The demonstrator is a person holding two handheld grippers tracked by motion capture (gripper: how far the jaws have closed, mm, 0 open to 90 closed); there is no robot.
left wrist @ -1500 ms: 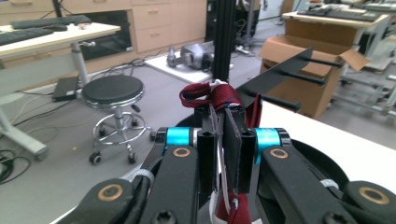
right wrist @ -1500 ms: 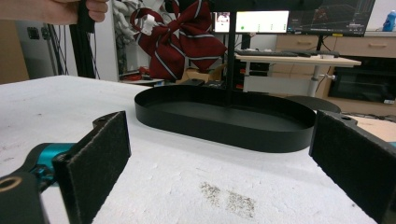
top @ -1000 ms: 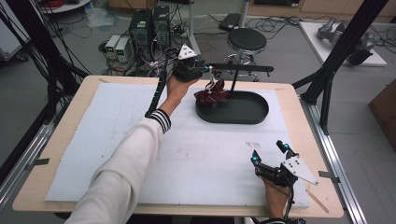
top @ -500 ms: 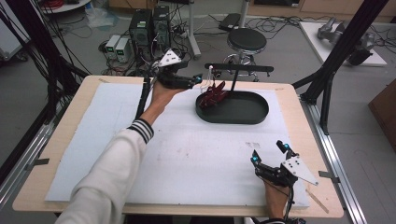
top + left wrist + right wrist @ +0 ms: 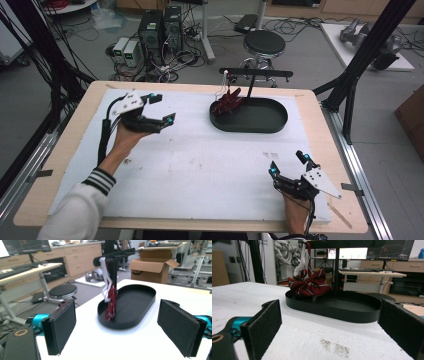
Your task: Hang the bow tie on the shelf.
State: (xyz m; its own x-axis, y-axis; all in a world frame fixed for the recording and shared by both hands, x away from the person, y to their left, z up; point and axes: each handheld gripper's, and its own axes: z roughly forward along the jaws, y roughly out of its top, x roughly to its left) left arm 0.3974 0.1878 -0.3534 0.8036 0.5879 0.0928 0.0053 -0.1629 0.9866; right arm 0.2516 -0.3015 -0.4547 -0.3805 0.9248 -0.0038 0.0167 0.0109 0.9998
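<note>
A dark red striped bow (image 5: 227,102) (image 5: 111,303) (image 5: 310,286) hangs by a white loop from the bar of a black stand (image 5: 255,74). Its lower part rests in the stand's black oval tray (image 5: 265,120) (image 5: 135,305) (image 5: 352,307) at the back of the table. My left gripper (image 5: 161,109) (image 5: 120,327) is open and empty over the white mat, left of the tray. Near the front right edge my right gripper (image 5: 288,164) (image 5: 329,327) is open and empty, facing the tray.
A white mat (image 5: 200,160) covers the wooden table (image 5: 80,125). Black frame posts (image 5: 360,65) rise at the right and left. A stool (image 5: 264,44) and computer towers (image 5: 160,25) stand on the floor behind the table.
My left gripper has pulled back from the bow and moved left and nearer over the mat. The bow stays hanging on the stand. The right gripper has not moved.
</note>
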